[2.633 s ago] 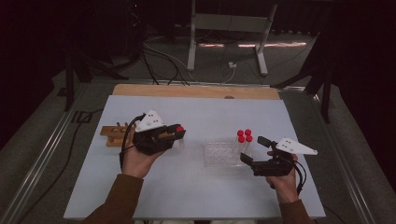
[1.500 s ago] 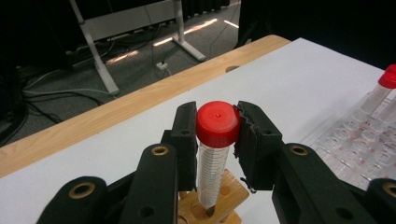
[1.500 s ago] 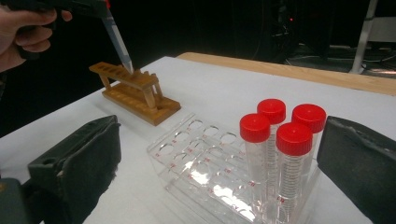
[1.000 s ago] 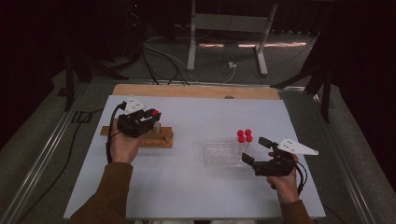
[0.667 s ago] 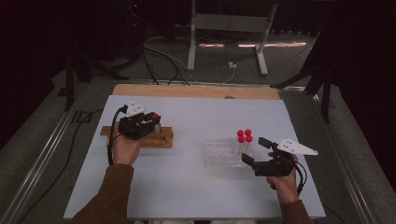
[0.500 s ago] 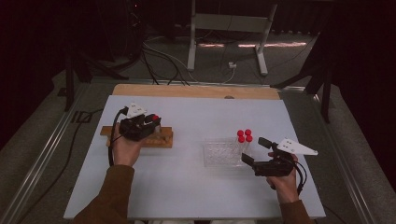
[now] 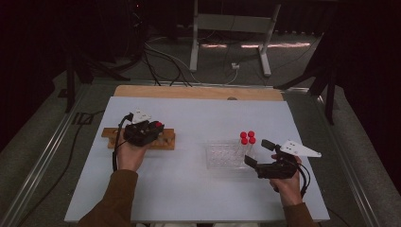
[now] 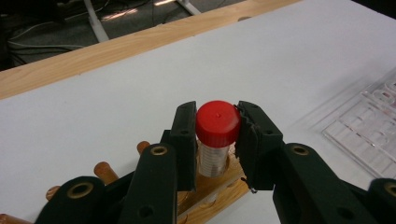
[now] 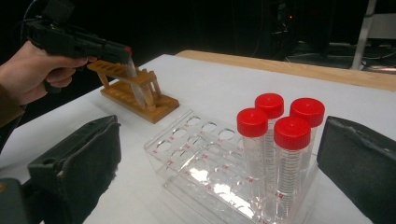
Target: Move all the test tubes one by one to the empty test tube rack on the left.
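Left gripper view: smooth red-capped tube (image 8: pixel 215 140)

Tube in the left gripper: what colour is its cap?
Red cap, clearest in the left gripper view.

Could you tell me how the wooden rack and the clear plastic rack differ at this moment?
The wooden rack is opaque brown wood; the clear plastic rack is transparent, with numbered holes. The left gripper is lowering one red-capped tube into the wooden rack; the clear rack holds four tubes upright. Both sit on the white table.
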A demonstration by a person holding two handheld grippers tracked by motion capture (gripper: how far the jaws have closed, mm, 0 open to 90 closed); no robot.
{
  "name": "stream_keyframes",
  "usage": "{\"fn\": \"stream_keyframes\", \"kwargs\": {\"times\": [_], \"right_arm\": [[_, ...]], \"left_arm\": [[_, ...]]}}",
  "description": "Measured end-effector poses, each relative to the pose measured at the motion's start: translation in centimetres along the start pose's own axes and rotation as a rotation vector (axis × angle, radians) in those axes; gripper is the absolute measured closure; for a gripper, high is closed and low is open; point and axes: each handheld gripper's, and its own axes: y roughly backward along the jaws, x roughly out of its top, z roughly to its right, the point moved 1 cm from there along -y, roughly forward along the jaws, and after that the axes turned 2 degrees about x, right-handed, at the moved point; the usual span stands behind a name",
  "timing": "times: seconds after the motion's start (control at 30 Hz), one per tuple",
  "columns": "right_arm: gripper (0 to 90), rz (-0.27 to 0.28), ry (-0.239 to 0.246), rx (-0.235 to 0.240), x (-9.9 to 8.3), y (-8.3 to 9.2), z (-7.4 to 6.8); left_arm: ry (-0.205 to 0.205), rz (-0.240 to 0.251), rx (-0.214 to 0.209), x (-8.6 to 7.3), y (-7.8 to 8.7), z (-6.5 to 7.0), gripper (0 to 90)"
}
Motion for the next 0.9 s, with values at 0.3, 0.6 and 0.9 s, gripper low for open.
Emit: {"fn": "stream_keyframes", "kwargs": {"times": [0.3,0.6,0.9], "right_arm": [[0.0,-0.011,0.003,-0.009,-0.2,-0.1,0.1],[3.1,-0.034,-0.002,-0.063,-0.7,-0.2,1.2],[30.3,-0.065,0.033,-0.135,-1.2,-0.7,2.3]], "left_arm": [[-0.017,-0.014,-0.009,-0.5,-0.4,0.2,62.0],[0.086,0.058,-0.081,-1.0,0.8,-0.4,35.1],[0.136,0.126,-0.119,-1.7,3.2,-0.1,15.1]]}}
